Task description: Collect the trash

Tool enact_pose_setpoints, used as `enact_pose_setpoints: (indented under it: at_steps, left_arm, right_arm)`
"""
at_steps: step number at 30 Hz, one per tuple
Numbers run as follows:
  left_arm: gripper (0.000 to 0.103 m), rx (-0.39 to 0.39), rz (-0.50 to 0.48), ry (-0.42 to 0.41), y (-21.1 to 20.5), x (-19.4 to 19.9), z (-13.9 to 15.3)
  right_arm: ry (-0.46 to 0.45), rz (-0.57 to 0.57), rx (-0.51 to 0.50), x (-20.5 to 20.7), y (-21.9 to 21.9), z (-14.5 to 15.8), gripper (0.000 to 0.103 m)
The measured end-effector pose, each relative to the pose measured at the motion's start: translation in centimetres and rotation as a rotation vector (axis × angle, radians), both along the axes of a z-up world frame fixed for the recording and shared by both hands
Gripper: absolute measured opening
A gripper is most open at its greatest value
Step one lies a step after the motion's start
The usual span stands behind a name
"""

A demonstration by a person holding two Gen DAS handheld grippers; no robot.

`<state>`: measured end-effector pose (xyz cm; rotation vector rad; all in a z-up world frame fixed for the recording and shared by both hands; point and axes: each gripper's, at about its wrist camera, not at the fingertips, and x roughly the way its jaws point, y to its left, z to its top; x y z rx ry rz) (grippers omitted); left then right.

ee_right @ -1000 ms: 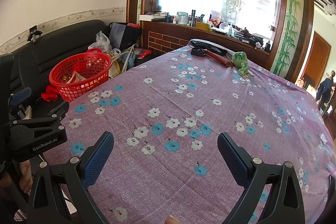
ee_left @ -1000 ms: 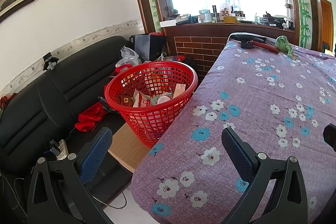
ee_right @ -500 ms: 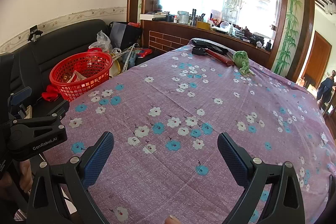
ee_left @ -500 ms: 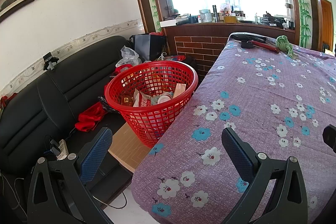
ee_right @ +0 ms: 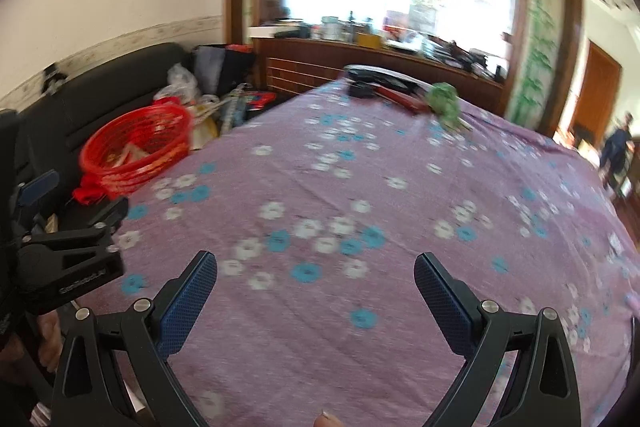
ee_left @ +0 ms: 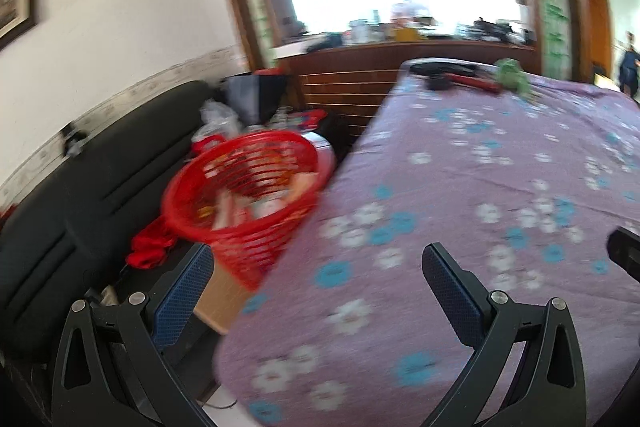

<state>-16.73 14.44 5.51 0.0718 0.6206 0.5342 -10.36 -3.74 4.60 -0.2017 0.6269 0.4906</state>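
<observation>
A red plastic basket (ee_left: 244,187) holding wrappers and other trash stands beside the table's left edge, on a low brown surface by the black sofa; it also shows in the right wrist view as the basket (ee_right: 136,155). My left gripper (ee_left: 316,287) is open and empty, hovering over the table's near left corner, to the right of and nearer than the basket. My right gripper (ee_right: 316,291) is open and empty above the flowered purple tablecloth (ee_right: 360,207). The left gripper's body (ee_right: 68,255) shows at the left of the right wrist view. Both views are motion-blurred.
At the table's far end lie a green cloth (ee_right: 444,103), a red-handled tool (ee_right: 400,97) and a black item (ee_right: 360,87). A black sofa (ee_left: 80,195) with a red cloth (ee_left: 150,247) and bags (ee_left: 256,95) runs along the left wall. A person (ee_right: 616,151) stands at the far right doorway.
Both cameras have swung, blurring the views. The basket now sits farther left and lower in the left wrist view. Both grippers stay open and empty.
</observation>
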Motion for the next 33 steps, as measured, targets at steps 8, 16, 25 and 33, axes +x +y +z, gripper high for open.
enact_pose_setpoints:
  at_steps: [8,16,25,33]
  left_arm:
    - [0.103,-0.181,-0.31,0.155,-7.8,7.5,-1.0]
    - [0.103,-0.272,-0.387,0.317,-12.6,13.8,-3.9]
    - [0.103,-0.322,-0.381,0.386,-11.5,16.3,-4.9]
    - [0.103,-0.314,-0.4,0.359,-11.4,16.7,-5.0]
  right_arm:
    - [0.158,-0.396,-0.001,6.5,-11.3,-2.4,0.102]
    - [0.23,-0.519,-0.012,9.2,-16.0,-3.6,0.103]
    - [0.294,-0.462,-0.029,11.0,-14.8,-4.7,0.103]
    - [0.341,-0.461,-0.052,12.1,-14.6,-5.5,0.103]
